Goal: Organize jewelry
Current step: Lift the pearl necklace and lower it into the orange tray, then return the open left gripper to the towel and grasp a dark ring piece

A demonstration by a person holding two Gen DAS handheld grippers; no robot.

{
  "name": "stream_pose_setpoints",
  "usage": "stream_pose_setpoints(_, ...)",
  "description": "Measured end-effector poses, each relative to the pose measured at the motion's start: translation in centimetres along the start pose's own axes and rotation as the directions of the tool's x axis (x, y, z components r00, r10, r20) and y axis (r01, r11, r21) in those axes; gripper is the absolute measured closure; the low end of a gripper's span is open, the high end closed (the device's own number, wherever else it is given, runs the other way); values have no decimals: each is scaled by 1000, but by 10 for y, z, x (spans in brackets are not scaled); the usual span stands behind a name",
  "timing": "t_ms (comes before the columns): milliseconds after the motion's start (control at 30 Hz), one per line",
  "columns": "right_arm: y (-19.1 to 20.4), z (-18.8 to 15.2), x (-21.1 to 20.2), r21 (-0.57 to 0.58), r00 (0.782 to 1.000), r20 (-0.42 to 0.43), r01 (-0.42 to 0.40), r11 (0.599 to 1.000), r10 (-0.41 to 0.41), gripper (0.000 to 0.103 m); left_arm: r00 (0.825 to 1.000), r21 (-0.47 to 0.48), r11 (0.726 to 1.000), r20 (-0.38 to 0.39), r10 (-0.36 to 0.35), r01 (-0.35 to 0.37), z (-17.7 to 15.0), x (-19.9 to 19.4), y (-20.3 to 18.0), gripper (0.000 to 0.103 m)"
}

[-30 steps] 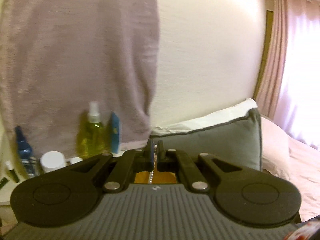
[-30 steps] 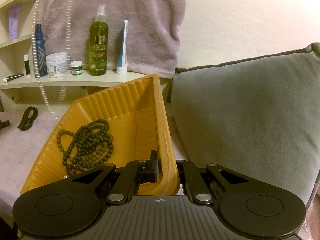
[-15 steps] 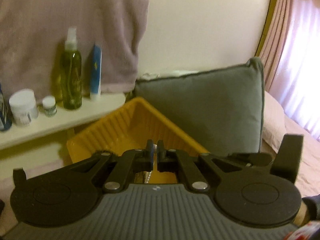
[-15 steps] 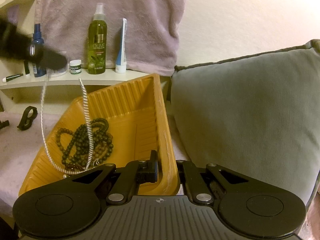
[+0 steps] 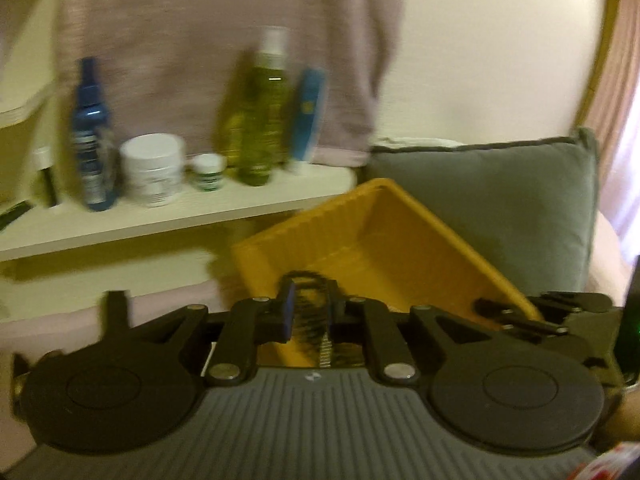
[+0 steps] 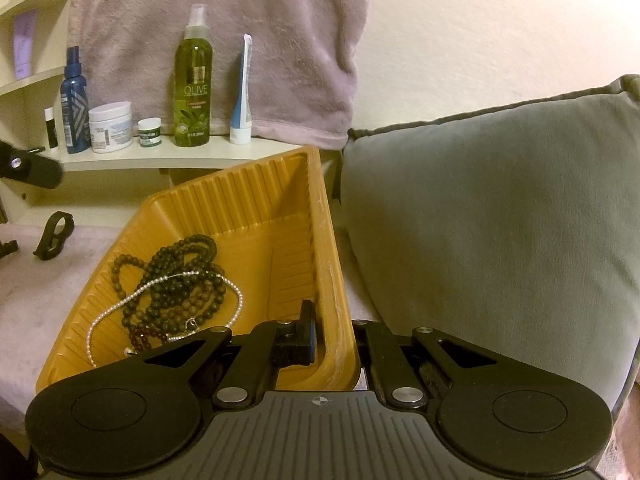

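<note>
A yellow ribbed tray (image 6: 280,200) rests on the bed, tilted, against a grey pillow. In it lie dark bead necklaces (image 6: 176,276) with a silver pearl chain (image 6: 132,300) on top. My right gripper (image 6: 332,332) is shut on the tray's right wall, one finger inside, one outside. My left gripper (image 5: 308,312) is open over the tray (image 5: 384,240); the chain (image 5: 325,346) shows blurred below its fingers. Its tip shows at the left edge of the right wrist view (image 6: 28,166).
A grey pillow (image 6: 500,220) stands right of the tray. A shelf (image 6: 160,160) behind holds an olive spray bottle (image 6: 194,80), a blue tube, jars and a blue bottle. A towel (image 6: 220,32) hangs above. A black clip (image 6: 54,236) lies on the bed, left.
The left gripper lowered the silver chain over the tray, then opened. The chain now lies on the beads. The left gripper has drawn back to the left. The right gripper still holds the tray.
</note>
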State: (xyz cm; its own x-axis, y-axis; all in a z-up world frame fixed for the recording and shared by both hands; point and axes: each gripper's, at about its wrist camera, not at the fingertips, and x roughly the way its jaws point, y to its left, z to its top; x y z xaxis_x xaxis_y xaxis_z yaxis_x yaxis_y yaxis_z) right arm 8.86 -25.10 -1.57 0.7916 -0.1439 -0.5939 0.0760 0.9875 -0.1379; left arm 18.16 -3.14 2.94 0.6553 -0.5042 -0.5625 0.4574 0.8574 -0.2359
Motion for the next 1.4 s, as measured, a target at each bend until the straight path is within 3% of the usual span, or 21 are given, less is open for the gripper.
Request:
stream_pose_setpoints(233, -1, -1, 2, 2, 1000, -4, 0, 1000, 0, 97, 992, -41, 991, -4, 126, -126, -14, -11, 36, 84)
stream_pose_setpoints(533, -1, -1, 2, -3, 1000, -7, 0, 1000, 0, 97, 965, -77, 962, -19, 261, -262, -36, -23, 74, 82)
stream_pose_setpoints(967, -3, -3, 3, 1, 1000, -14, -5, 1000, 5, 97, 930, -86, 926, -39, 364, -366, -63, -14, 101, 65)
stream_pose_setpoints(1167, -3, -4, 3, 1, 1000, -19, -7, 1000, 7, 97, 917, -79, 915, 3, 398, -397, -71, 6, 101, 43)
stream_pose_setpoints(1400, -4, -4, 2, 0, 1000, -21, -8, 1000, 8, 97, 906, -57, 905, 28, 423, -421, -71, 37, 106, 42)
